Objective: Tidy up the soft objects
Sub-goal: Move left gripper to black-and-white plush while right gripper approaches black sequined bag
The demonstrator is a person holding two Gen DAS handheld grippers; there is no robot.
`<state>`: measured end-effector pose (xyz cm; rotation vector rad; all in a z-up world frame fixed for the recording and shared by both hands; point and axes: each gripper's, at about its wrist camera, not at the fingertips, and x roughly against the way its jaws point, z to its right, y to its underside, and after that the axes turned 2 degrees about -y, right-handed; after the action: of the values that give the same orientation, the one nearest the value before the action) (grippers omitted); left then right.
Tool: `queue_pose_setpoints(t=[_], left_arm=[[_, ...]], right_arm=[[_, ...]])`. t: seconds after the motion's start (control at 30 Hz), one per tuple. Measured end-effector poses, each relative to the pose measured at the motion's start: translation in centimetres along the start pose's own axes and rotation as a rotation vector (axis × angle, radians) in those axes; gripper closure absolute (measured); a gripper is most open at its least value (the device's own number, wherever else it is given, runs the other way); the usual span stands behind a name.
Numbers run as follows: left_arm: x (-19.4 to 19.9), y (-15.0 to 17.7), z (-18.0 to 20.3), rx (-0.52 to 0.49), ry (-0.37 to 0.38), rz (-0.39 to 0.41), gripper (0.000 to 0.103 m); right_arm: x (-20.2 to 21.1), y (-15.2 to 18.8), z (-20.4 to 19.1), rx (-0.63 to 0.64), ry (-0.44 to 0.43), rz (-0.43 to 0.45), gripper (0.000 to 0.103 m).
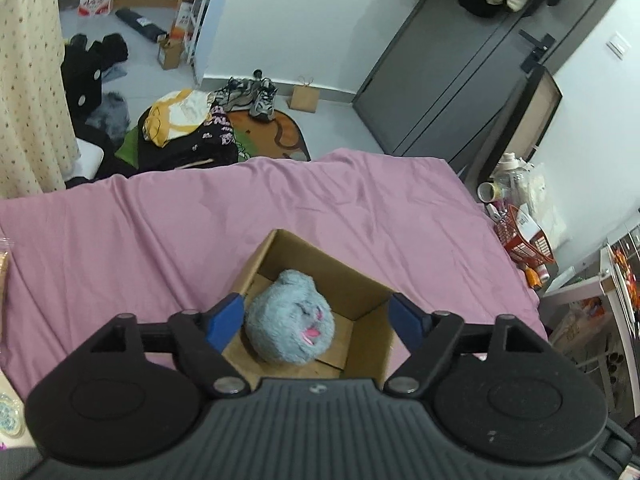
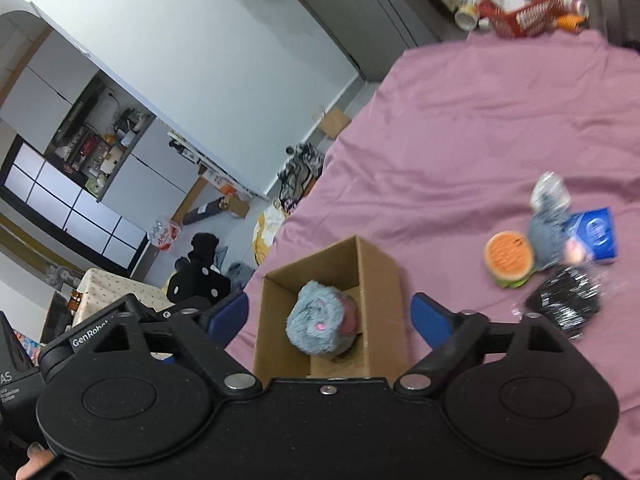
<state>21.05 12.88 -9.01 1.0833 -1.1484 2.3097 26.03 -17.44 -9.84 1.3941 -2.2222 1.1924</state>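
Note:
A grey-blue plush toy (image 1: pixel 290 318) with a pink mouth lies inside an open cardboard box (image 1: pixel 360 280) on the pink bedsheet (image 1: pixel 160 220). My left gripper (image 1: pixel 318 316) is open and empty, hovering just above the box with the plush between its blue fingers. In the right wrist view the same plush (image 2: pixel 322 322) lies in the box (image 2: pixel 380 276). My right gripper (image 2: pixel 330 314) is open and empty above it. To the right on the sheet lie a burger plush (image 2: pixel 509 258), a grey plush (image 2: pixel 546 236), a blue packet (image 2: pixel 596 234) and a black shiny bag (image 2: pixel 564 308).
The bed's far edge drops to a floor with clothes (image 1: pixel 188 132) and shoes (image 1: pixel 256 98). A red basket (image 1: pixel 524 236) and bottles stand beside the bed's right edge. A patterned cloth (image 1: pixel 28 80) hangs at left. A grey door (image 1: pixel 460 80) is behind.

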Motion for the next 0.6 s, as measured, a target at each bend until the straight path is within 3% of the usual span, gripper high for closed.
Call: queue_pose_setpoints(t=[0.1,0.2,0.6], left_arm=[[1.2,0.8,1.4,-0.039,-0.011,0.006,0.017],[2.3,1.8,2.8,-0.080,-0.015,0.013,0.011],[6.3,6.4,8.7,-0.204,-0.026,0.089,0.000]], right_arm=[[2.1,-0.3,0.8,0.024,-0.003,0.019,0.010],[4.1,-0.5,1.7,0.043,-0.006,0.041,0.000],[9.0,-0.6,6.4,0.059,-0.024,0.074,0.000]])
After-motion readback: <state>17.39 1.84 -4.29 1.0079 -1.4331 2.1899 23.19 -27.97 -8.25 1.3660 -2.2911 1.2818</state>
